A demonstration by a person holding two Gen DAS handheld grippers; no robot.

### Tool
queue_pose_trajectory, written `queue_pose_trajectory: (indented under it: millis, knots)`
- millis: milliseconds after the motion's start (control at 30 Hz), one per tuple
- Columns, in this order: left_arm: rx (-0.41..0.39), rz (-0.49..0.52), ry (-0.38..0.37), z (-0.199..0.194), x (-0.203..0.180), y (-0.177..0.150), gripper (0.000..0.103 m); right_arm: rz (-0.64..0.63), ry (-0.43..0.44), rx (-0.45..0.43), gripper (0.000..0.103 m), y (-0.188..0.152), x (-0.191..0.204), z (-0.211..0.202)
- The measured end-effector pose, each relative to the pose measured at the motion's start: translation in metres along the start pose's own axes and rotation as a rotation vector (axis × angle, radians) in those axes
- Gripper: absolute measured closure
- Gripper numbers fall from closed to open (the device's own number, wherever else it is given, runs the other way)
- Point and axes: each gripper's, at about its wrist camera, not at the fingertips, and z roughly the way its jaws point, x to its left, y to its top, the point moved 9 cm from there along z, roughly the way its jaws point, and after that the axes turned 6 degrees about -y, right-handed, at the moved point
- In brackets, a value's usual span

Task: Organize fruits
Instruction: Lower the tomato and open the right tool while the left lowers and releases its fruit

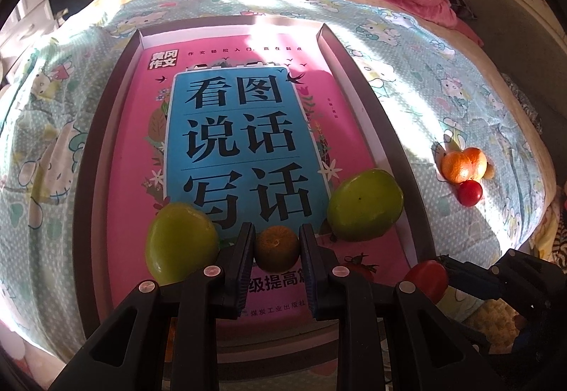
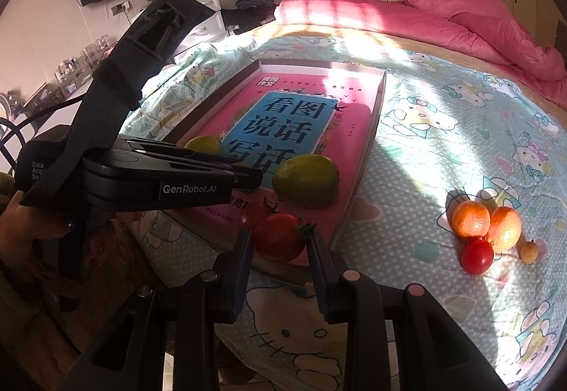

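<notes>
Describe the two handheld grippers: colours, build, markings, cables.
Both are black plastic. The left gripper has blue ribbed pads and silver pivot rivets; the right gripper matches. The right wrist view shows white "GenRobot.AI" lettering, a "Data Acqui..." label, and black cables.

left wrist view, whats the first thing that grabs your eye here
The big pink and blue book lying in a shallow box on the cartoon bedsheet dominates. Close in, the left gripper holds a small brownish-green fruit between two green fruits, while the right gripper holds a red tomato at the box's near corner.
</notes>
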Motion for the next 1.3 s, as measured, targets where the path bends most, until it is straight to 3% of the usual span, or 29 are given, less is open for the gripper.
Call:
queue_pose_trajectory:
  millis: [767,1300]
  knots:
    - [-0.002,0.013,0.048,0.006,0.001,0.006,0.077,-0.042,-0.018,0.033,0.071,-0.001,0.005,0.017]
    - [-0.004,-0.003,0.030,0.001,0.002,0.005,0.077,-0.037,-0.047,0.027,0.071,-0.003,0.005,0.014]
